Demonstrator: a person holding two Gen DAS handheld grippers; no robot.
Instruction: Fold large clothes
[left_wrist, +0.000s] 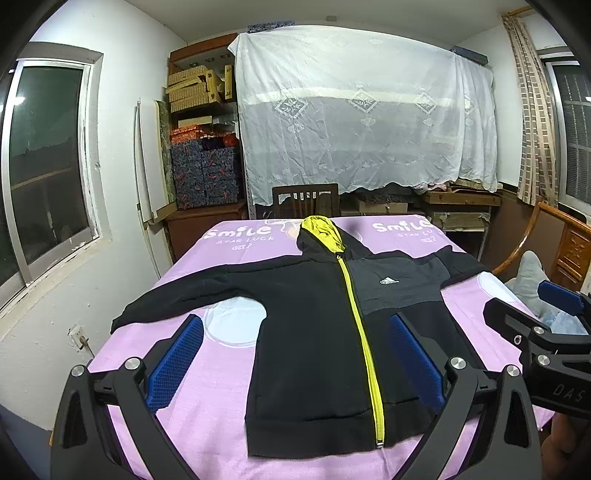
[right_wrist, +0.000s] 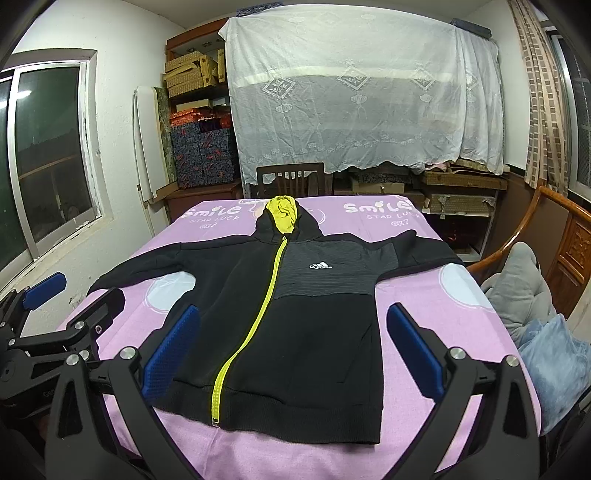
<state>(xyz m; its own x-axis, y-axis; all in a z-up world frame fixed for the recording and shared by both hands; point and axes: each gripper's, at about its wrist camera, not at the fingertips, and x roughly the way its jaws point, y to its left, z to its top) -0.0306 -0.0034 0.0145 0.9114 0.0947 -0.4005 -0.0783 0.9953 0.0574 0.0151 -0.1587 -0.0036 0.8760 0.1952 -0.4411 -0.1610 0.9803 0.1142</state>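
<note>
A black zip hoodie (left_wrist: 306, 332) with a yellow zipper, yellow hood lining and a grey chest panel lies flat, front up, on a table with a pink cloth (left_wrist: 221, 369); its sleeves are spread to both sides. It also shows in the right wrist view (right_wrist: 314, 332). My left gripper (left_wrist: 295, 362) is open and empty, held above the hoodie's hem. My right gripper (right_wrist: 291, 350) is open and empty, also above the lower body of the hoodie. Each gripper shows at the edge of the other's view.
A wooden chair (left_wrist: 306, 201) stands behind the table. Shelves under a white lace sheet (left_wrist: 362, 110) fill the back wall. A wooden armchair with grey and blue cushions (right_wrist: 524, 291) stands right of the table. A window (left_wrist: 48, 166) is on the left.
</note>
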